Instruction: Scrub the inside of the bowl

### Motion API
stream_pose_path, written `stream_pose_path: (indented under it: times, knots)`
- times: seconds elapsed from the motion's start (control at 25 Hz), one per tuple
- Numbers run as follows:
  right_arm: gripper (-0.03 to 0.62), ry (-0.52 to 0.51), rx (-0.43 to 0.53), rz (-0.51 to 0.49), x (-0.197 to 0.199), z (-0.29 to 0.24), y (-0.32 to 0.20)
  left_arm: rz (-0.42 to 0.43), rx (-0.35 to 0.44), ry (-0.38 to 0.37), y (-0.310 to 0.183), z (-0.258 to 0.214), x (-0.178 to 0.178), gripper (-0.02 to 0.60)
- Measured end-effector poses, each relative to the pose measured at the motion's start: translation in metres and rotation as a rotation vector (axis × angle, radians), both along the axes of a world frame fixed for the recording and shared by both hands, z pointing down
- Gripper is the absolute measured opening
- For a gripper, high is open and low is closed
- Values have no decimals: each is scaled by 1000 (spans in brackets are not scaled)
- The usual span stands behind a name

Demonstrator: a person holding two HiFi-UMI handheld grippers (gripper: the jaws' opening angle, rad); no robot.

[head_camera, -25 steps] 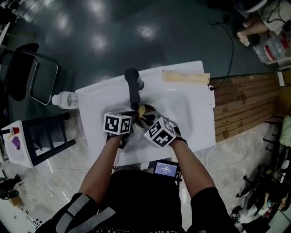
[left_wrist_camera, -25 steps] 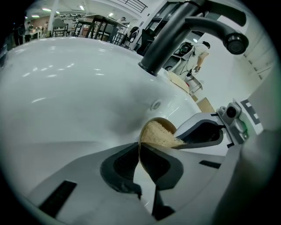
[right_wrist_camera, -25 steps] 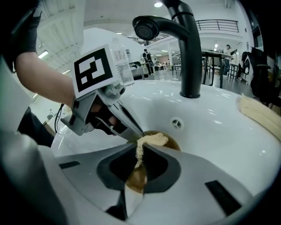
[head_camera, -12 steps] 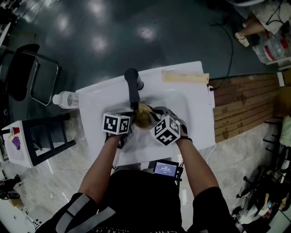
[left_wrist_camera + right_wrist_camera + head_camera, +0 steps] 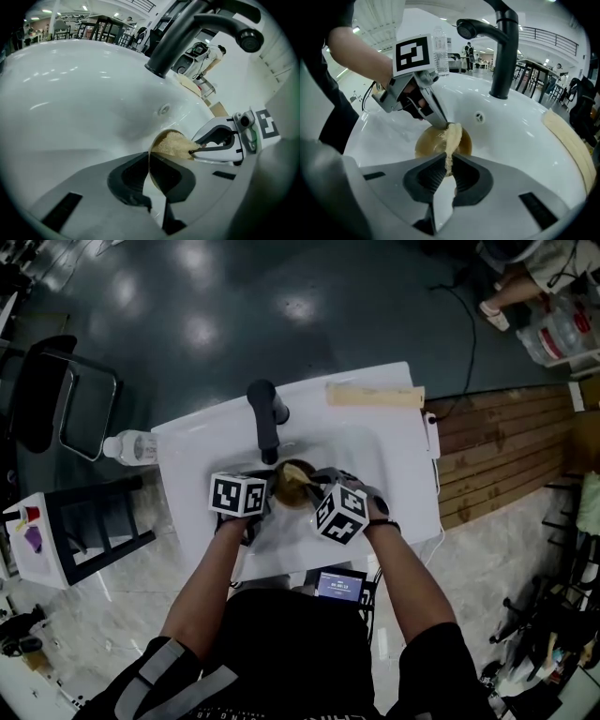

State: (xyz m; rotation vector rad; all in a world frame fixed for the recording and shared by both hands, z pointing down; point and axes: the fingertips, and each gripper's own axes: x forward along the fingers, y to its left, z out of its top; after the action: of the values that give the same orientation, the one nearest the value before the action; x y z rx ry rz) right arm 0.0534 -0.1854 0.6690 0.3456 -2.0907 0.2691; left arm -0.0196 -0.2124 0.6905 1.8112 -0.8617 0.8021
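Closest in, on the person's side of the bowl (image 5: 291,486), a small lit screen (image 5: 340,586) glows at the waist. Up at the bowl now, and both tools are on it! The left gripper (image 5: 150,164) has its jaws narrow, pinched on the bowl's thin rim at its left side, one jaw inside and one outside. The right gripper (image 5: 449,161) comes in from the bowl's right, jaws nearly together on a pale, fibrous scrub pad (image 5: 453,136) whose free end hangs down inside the bowl. The brown bowl itself sits low in the basin of the white sink (image 5: 394,456). Just beyond the bowl rises the black tap (image 5: 265,418), spout overhead. Further off to the bowl's left lies a clear bottle (image 5: 131,446). Far right of the bowl, a pale strip (image 5: 375,396) rests on the sink's back edge.
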Motion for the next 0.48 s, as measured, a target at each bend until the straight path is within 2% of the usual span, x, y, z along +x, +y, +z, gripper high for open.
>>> stream_pose_path:
  times: [0.48]
  knots:
    - [40,32,-153,-197,-32,17,46,-26,-16,4,0,2,2,17]
